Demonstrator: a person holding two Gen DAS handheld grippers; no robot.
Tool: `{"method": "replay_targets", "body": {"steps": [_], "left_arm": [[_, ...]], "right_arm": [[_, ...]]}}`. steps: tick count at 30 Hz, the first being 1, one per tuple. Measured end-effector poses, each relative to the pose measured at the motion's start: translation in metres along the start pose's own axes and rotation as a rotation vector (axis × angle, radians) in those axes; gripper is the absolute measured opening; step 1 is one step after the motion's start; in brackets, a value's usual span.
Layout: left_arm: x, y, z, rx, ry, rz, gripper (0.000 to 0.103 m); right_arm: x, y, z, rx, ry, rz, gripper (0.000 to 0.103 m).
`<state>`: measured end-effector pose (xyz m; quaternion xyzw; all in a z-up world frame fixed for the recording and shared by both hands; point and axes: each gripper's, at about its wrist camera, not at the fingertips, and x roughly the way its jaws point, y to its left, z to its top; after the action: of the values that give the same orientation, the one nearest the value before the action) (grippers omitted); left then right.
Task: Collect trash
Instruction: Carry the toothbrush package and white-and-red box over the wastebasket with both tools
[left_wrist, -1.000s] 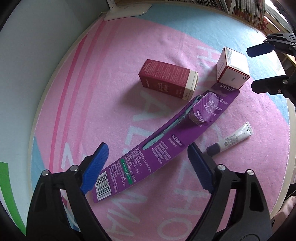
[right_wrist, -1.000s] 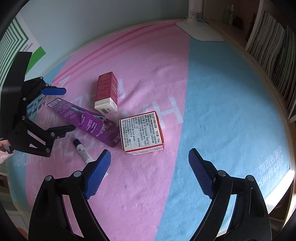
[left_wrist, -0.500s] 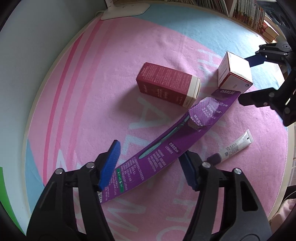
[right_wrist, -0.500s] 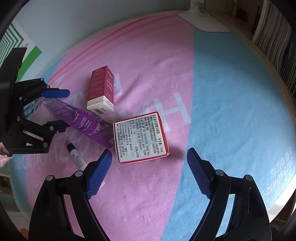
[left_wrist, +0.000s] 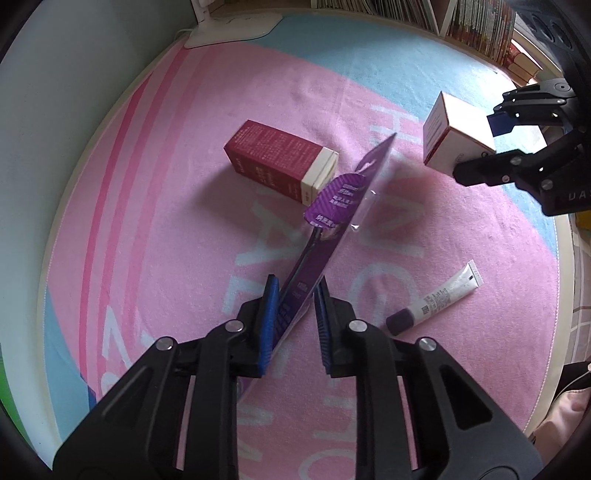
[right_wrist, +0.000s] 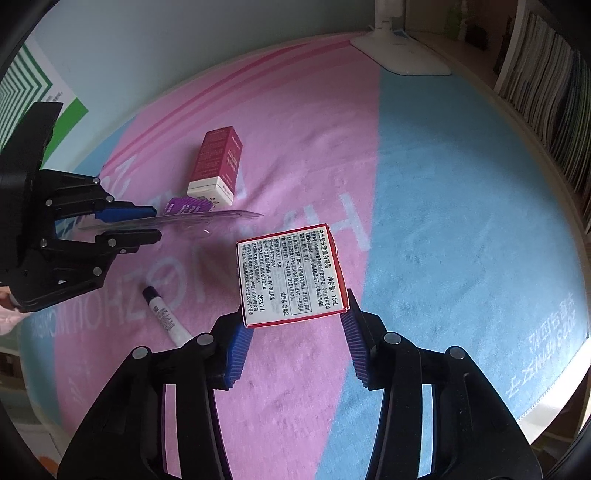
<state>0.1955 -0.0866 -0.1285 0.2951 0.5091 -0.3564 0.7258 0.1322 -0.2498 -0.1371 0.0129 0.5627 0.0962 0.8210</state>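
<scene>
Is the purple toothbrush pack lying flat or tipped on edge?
Tipped on edge: the toothbrush pack stands on its long side between the left gripper pads, raised off the mat.

My left hand-held gripper (left_wrist: 293, 299) is pinching the near end of the toothbrush package (left_wrist: 334, 218), which is tilting up on edge off the mat (left_wrist: 166, 240). Beyond it the tall carton (left_wrist: 280, 160) is lying on its side on the mat. To the right of the package the small tube (left_wrist: 436, 299) is lying flat. Further right, my right hand-held gripper (right_wrist: 295, 328) is squeezing the square box (right_wrist: 291, 275) between its pads. A lamp base (right_wrist: 402, 61) is sitting at the mat's far edge, with bookshelves (right_wrist: 550, 85) right of it.
</scene>
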Motion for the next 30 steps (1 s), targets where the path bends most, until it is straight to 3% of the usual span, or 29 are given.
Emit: {"method": "replay_targets", "body": {"steps": [4,21,30], "left_arm": [[-0.005,-0.007,0.003,0.01,-0.007,0.013,0.012],[-0.048,-0.049,0.0,0.051,-0.052,0.062,0.012],[-0.082,-0.092,-0.004,0.025,-0.087,0.08,0.012]], "right_arm": [[-0.01,-0.003,-0.006,0.008,-0.009,-0.002,0.047],[-0.069,-0.013,-0.049,0.06,-0.099,-0.006,0.047],[-0.105,-0.03,-0.094,0.11,-0.16,0.012,0.047]]}}
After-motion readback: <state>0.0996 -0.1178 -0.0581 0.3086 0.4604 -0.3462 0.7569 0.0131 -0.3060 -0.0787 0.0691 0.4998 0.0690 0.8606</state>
